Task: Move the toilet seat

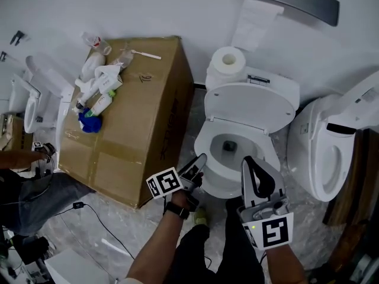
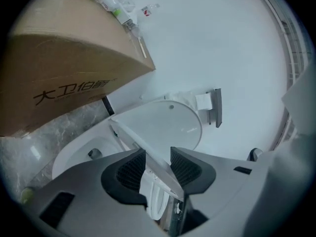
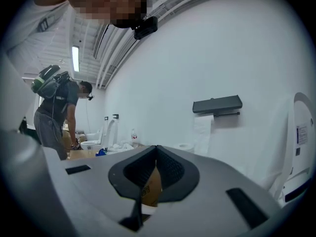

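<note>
The toilet seat (image 1: 251, 102) stands raised together with its lid, leaning back against the tank of the middle toilet (image 1: 220, 181), so the bowl lies open. The left tongs (image 1: 200, 161) hover just in front of that toilet's front rim, on its left side. They are released: in the left gripper view the tongs (image 2: 158, 154) stand apart, and the raised seat (image 2: 163, 125) shows beyond the gap, clear of the pads. The right tongs (image 1: 247, 161) hang in front of the toilet, towards its right, clenched on nothing; in the right gripper view their tips (image 3: 157, 149) meet. A toilet roll (image 1: 228, 59) sits behind the toilet's tank. A cardboard box (image 1: 139, 117) stands just left of the toilet, with bottles (image 1: 98, 90) on top. A second toilet (image 1: 331, 152) stands to the right of the middle toilet.
</note>
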`<state>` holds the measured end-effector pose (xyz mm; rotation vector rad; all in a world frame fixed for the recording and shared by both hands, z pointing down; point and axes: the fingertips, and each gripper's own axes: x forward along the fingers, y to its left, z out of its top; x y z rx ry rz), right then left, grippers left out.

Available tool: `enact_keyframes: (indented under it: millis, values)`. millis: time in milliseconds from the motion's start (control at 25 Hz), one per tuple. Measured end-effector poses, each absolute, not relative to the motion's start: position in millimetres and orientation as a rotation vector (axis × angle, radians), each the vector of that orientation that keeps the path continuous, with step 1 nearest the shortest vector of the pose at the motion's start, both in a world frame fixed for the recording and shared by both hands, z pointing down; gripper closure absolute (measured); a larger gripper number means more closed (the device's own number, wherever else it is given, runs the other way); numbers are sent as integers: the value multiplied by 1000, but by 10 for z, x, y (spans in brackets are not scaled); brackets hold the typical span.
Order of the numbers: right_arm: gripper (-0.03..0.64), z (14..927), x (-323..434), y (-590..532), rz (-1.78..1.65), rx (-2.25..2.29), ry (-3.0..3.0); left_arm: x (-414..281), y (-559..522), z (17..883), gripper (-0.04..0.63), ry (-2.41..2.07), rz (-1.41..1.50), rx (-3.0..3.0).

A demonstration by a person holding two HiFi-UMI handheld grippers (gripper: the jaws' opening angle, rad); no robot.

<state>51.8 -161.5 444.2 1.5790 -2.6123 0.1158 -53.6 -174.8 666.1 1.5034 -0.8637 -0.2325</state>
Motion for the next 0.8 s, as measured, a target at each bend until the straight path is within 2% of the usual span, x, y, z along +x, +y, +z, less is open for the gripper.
enact_keyframes:
  millis: [800]
  values:
    - [601,4193,870,-2147,110,1579,-2632,-391,-2514,6270,425,-935,-456,1405]
